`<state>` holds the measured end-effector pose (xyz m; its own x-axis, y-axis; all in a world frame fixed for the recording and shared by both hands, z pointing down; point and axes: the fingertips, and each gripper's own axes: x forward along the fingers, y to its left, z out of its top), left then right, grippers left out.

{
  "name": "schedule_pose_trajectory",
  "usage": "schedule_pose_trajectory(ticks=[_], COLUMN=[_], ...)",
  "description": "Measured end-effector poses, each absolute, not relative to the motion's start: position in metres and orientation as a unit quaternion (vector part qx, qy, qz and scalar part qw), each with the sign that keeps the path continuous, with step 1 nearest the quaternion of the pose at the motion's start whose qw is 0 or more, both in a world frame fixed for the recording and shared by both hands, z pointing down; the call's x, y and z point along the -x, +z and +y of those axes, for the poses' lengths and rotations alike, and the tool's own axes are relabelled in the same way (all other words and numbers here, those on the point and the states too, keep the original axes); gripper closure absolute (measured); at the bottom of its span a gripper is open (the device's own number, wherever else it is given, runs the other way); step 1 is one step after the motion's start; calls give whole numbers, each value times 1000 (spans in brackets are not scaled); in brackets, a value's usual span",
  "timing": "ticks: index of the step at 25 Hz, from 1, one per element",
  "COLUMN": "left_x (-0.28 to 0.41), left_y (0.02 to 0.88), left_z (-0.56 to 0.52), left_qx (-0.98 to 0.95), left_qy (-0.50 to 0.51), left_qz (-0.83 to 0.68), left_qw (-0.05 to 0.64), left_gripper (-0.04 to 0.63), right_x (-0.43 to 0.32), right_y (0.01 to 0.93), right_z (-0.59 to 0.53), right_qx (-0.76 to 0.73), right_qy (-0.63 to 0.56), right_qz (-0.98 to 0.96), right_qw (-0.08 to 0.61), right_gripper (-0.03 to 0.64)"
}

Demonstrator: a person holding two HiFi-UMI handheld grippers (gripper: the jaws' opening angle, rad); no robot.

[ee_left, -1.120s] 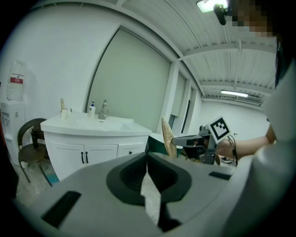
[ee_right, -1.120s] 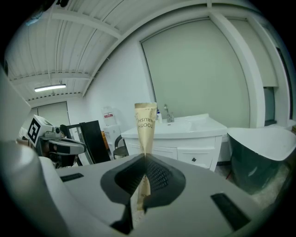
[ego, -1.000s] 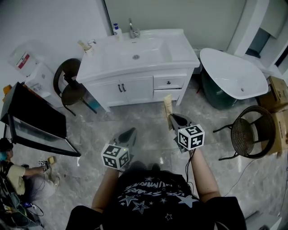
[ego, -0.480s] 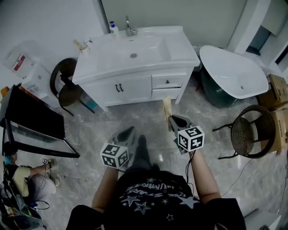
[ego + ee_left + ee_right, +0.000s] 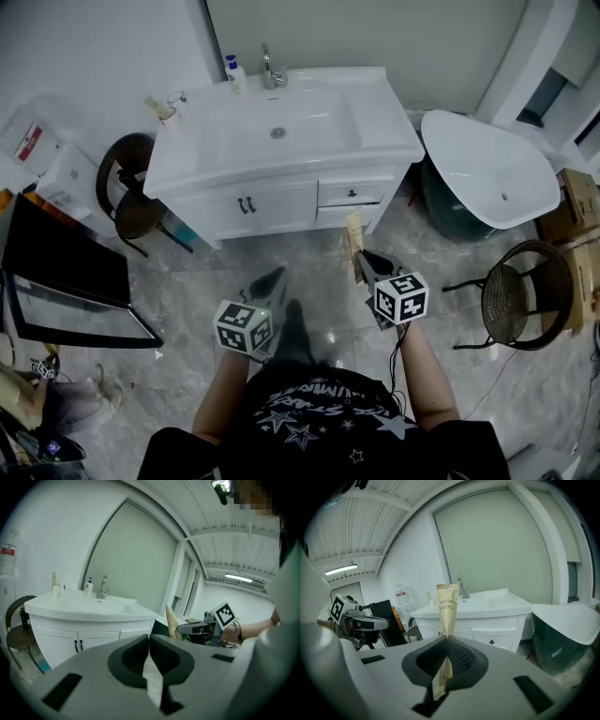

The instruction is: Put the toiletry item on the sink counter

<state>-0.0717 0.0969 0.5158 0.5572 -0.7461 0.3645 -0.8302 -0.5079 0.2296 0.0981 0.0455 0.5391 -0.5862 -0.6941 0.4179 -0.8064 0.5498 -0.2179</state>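
From the head view, the person stands on the marble floor, well apart from the white vanity, so the step in hand looks like the carry toward it, with nothing yet set down. The right claw (image 5: 364, 255) holds a tan toothbrush packet (image 5: 353, 242) upright in front of the body, and the left claw (image 5: 277, 275) hangs beside it, low and pointed the same way. The sink surface (image 5: 380, 117) already carries a soap bottle (image 5: 232, 67) by the faucet (image 5: 269, 66) and a cup (image 5: 168, 114) at its left corner; the right side looks bare. In the left gripper view, the left claw (image 5: 149, 636) has its jaws together tip to tip, with nothing standing out past them, and the sink surface (image 5: 70, 605) lies ahead and higher. In the right gripper view, the right claw (image 5: 446, 638) is clamped on the toothbrush packet (image 5: 447, 605), which passes between the jaws and rises above them: a flat, narrow, cream-tan paper sleeve, slightly creased, with dark print that reads TOOTH BRUSH upside down. Beyond it is the sink surface (image 5: 499, 603). The next move, as I judge it, calls for closing in on the vanity, lifting the packet above the rim, lowering it onto a flat bare stretch beside the basin, and only then parting the jaws, since so light a sleeve could slide into the bowl.
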Motion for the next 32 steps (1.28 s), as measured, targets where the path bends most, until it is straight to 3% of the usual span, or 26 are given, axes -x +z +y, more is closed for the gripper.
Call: schedule_pose_trajectory(ticks=[32], left_x=[157], left_y=[519], left_z=[-130], left_qx=[-887], left_qy=[98], left_qz=[-398], left_qw=[210], left_gripper=[575], right_x=[-38], right_y=[532], right_z=[-158], right_qx=[-500], right_qy=[213], right_qz=[-820], right_qw=[179], right_gripper=[600])
